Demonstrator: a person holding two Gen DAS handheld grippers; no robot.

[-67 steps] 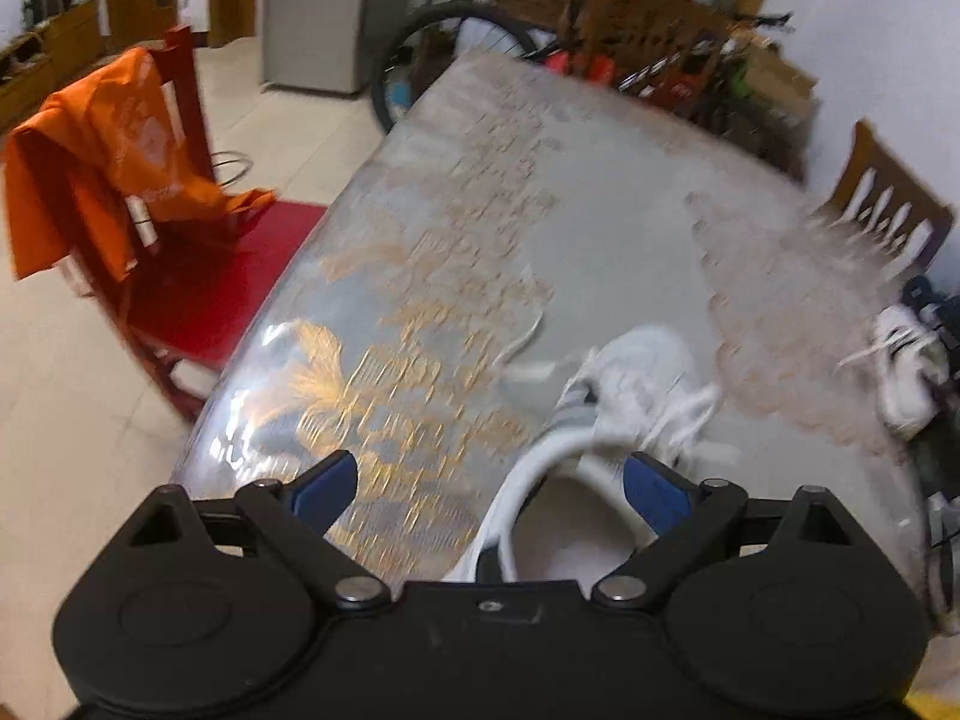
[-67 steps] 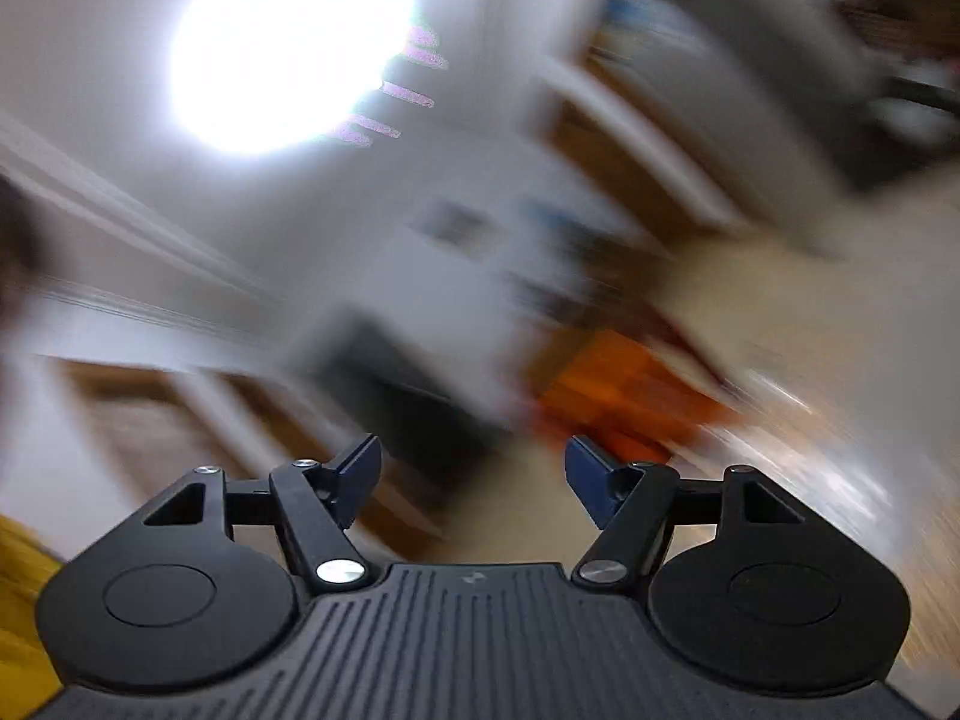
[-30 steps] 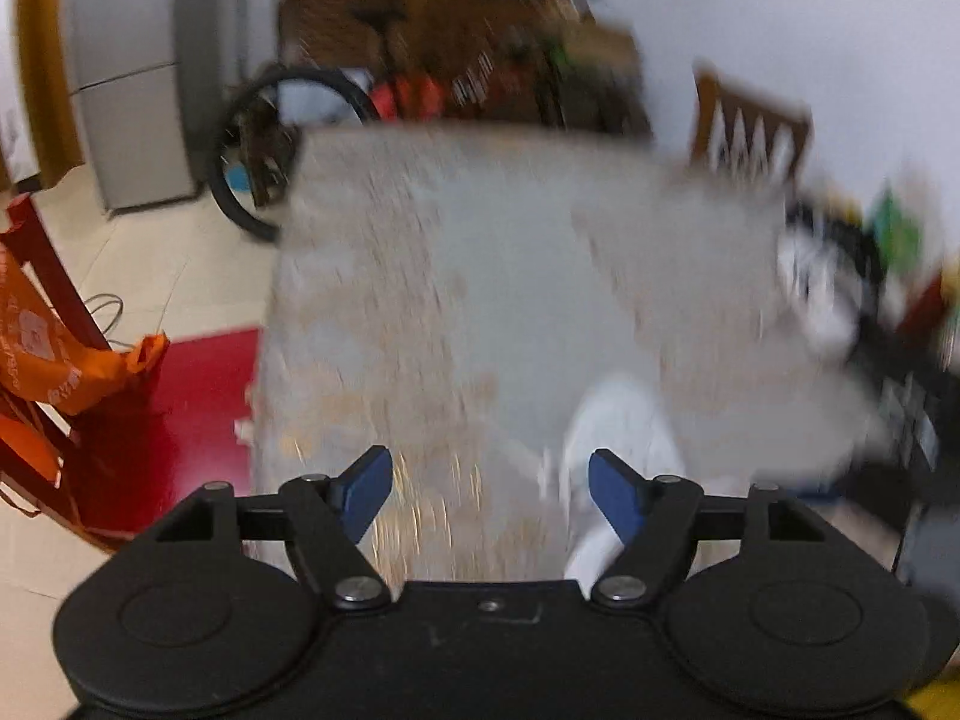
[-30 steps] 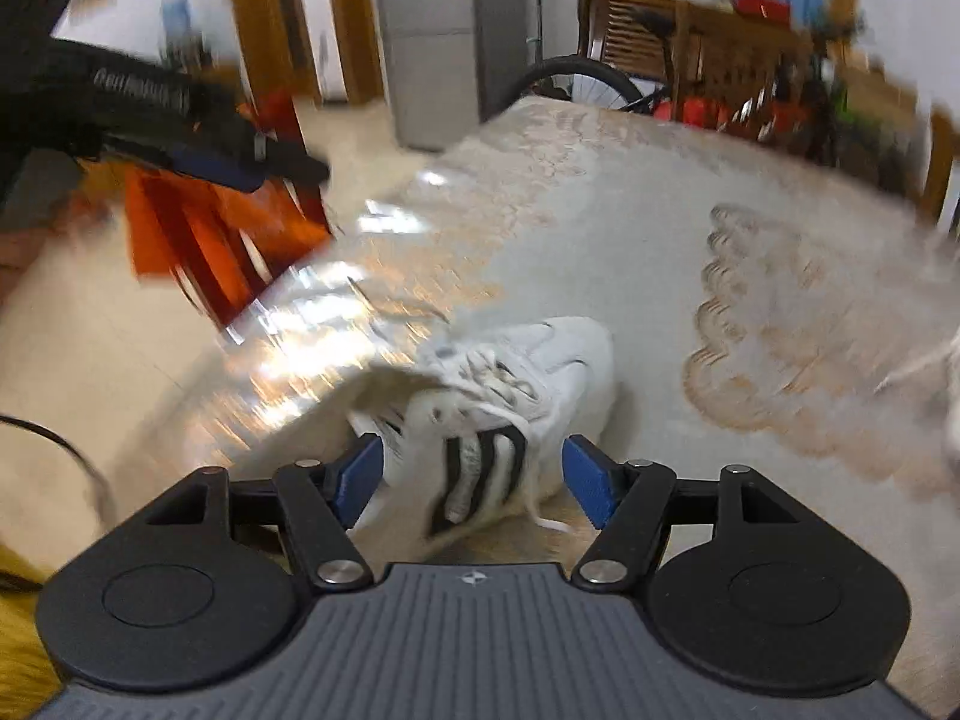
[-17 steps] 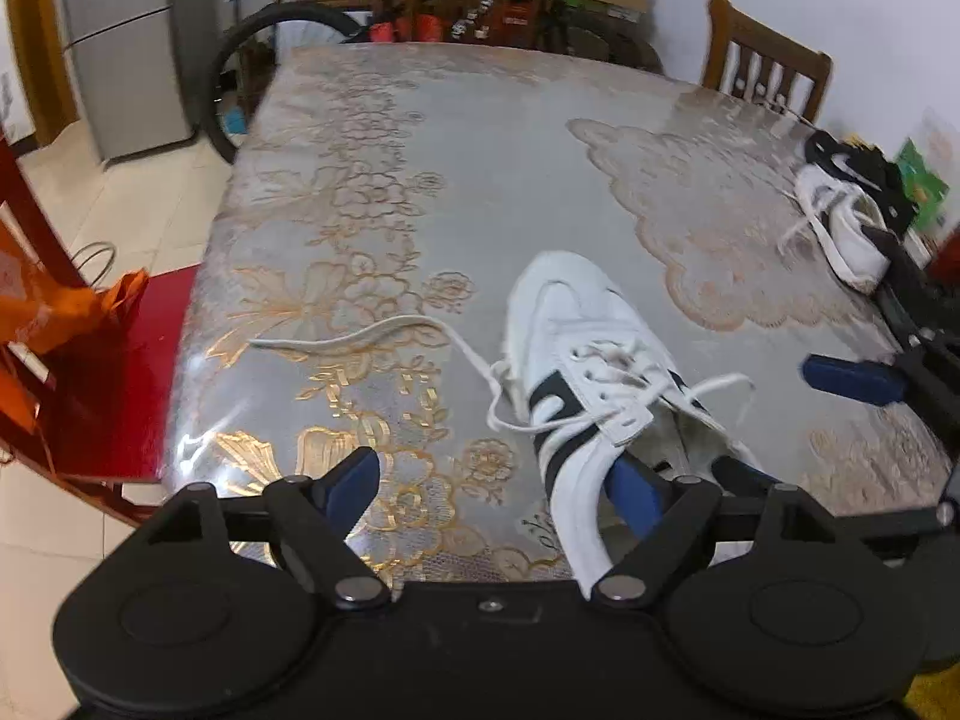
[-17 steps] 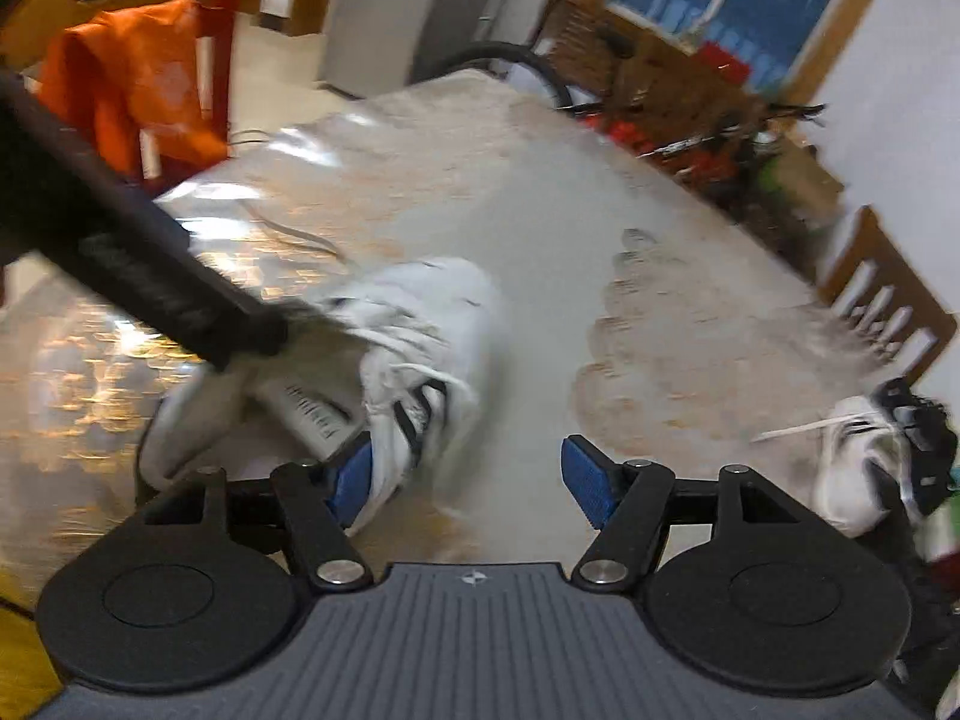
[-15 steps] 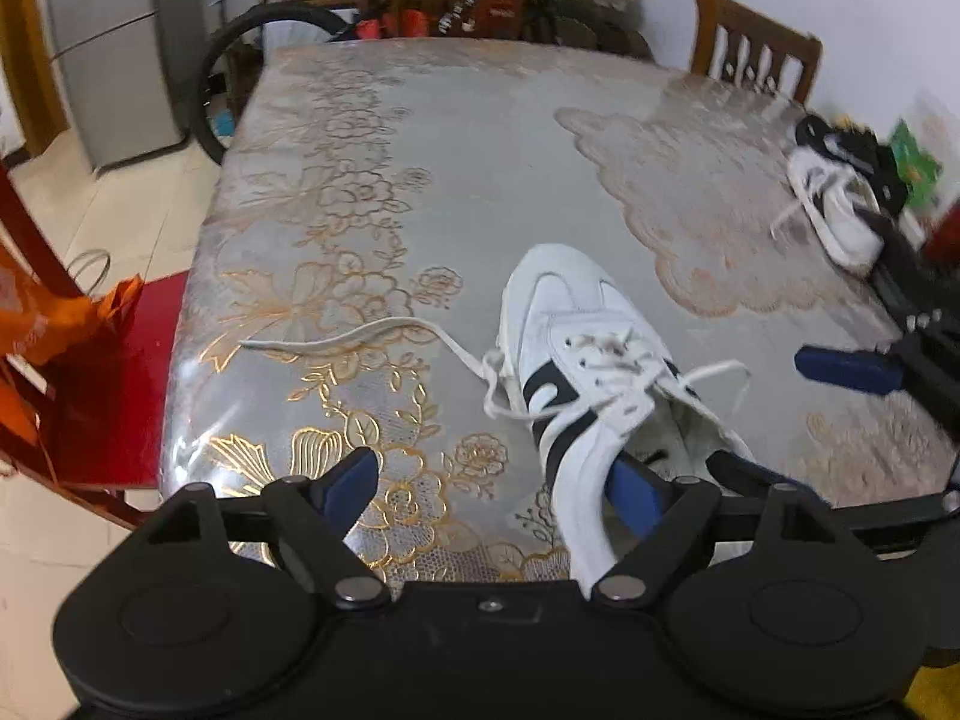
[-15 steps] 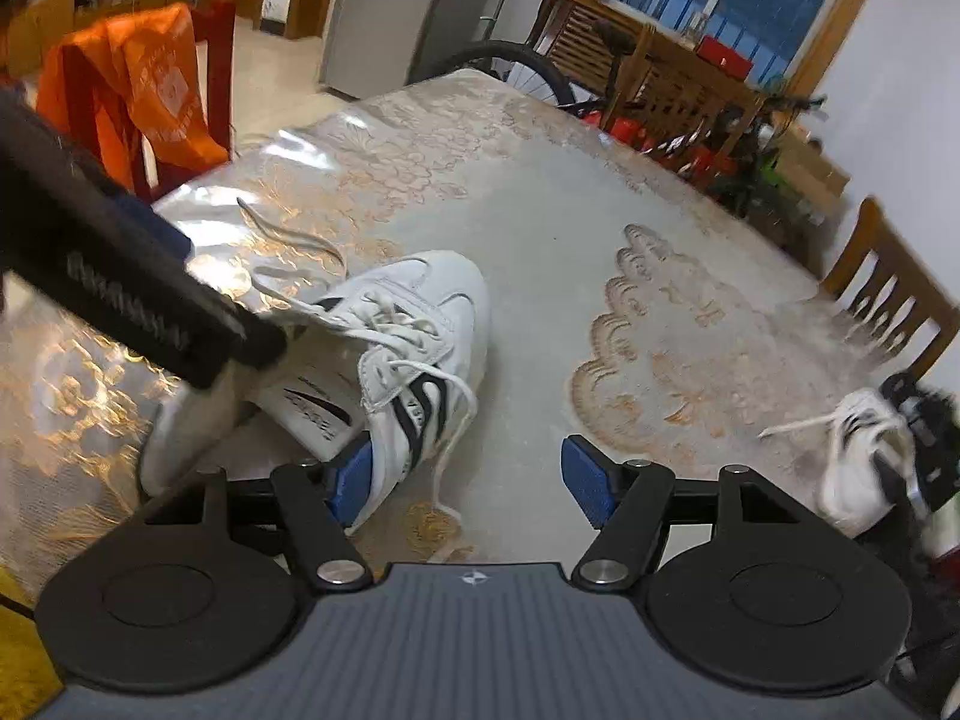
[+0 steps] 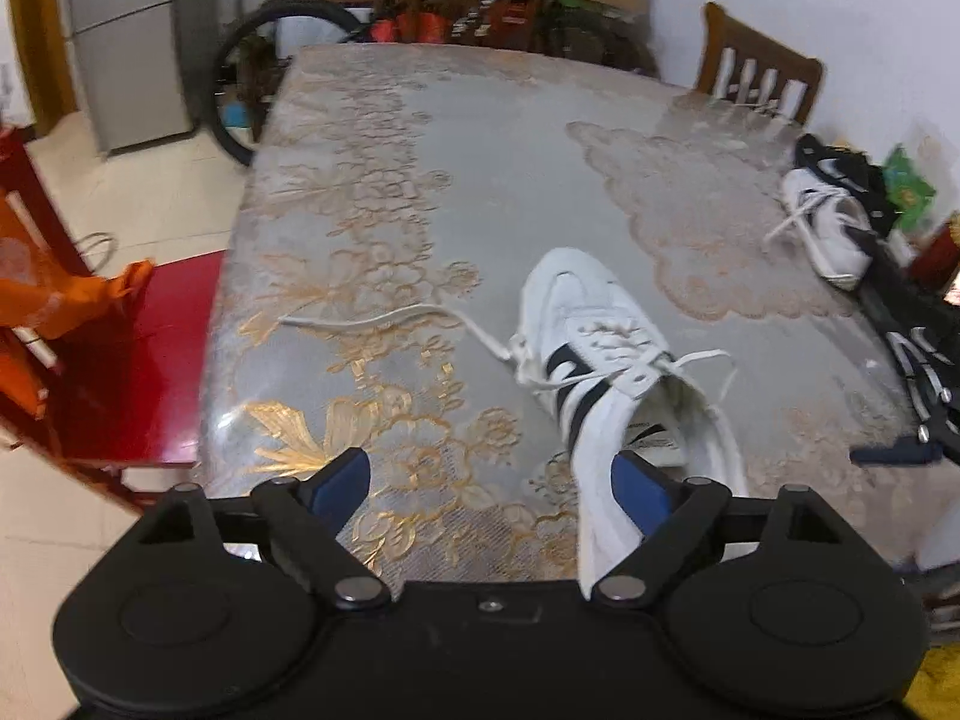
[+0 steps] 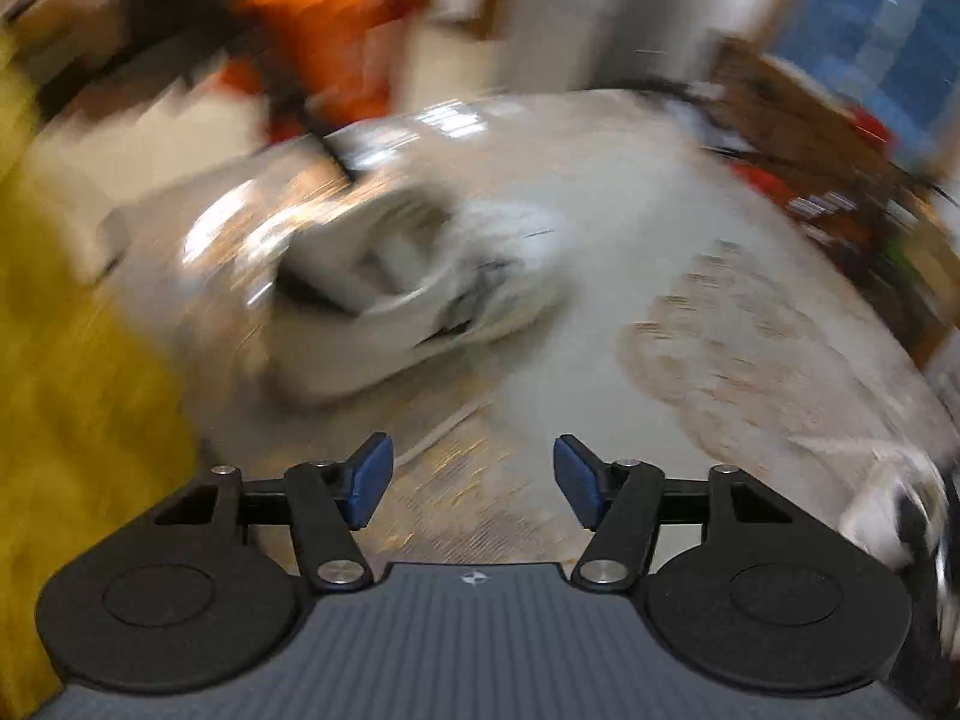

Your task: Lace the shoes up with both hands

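Two claws are in my view, neither holding anything: my left gripper (image 9: 489,489) has just been opening and stands wide, one blue pad inside the heel of the white shoe (image 9: 606,360) on the table (image 9: 480,180). My right gripper (image 10: 474,480) has just been narrowing, half open over bare tablecloth, with the blurred shoe (image 10: 420,288) beyond it and a loose lace (image 9: 384,319) trailing left.
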